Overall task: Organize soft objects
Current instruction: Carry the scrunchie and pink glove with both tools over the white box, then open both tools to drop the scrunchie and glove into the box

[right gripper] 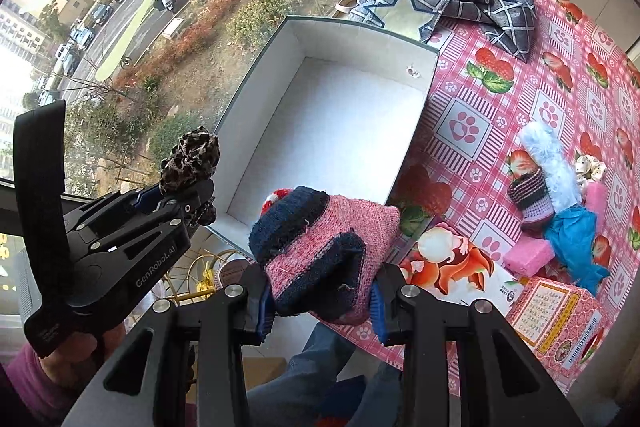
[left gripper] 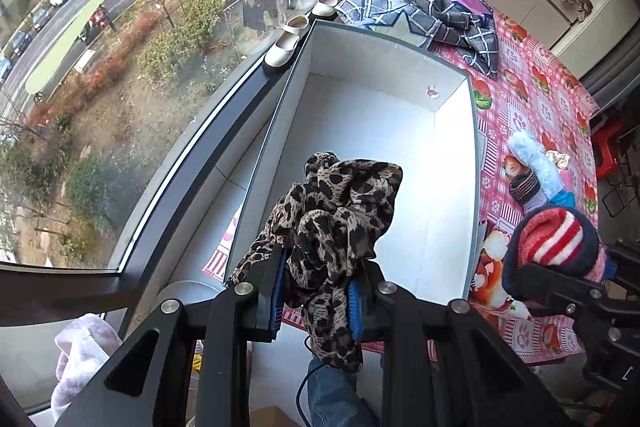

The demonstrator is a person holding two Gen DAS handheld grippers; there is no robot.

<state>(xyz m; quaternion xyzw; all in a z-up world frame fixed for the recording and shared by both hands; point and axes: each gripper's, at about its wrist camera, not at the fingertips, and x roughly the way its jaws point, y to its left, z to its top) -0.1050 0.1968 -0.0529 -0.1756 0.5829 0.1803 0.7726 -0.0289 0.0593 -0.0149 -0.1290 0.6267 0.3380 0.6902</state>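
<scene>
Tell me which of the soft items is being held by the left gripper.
The leopard-print scarf, pinched in the left gripper above the white box. The right gripper holds the pink-and-navy knit sock instead.

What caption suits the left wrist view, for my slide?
Left gripper holds leopard-print fabric above an empty white box.

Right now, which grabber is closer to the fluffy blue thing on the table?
Right. The right gripper, holding the pink sock, is on the fluffy blue thing's side of the box. The left gripper, holding leopard cloth, is farther.
</scene>
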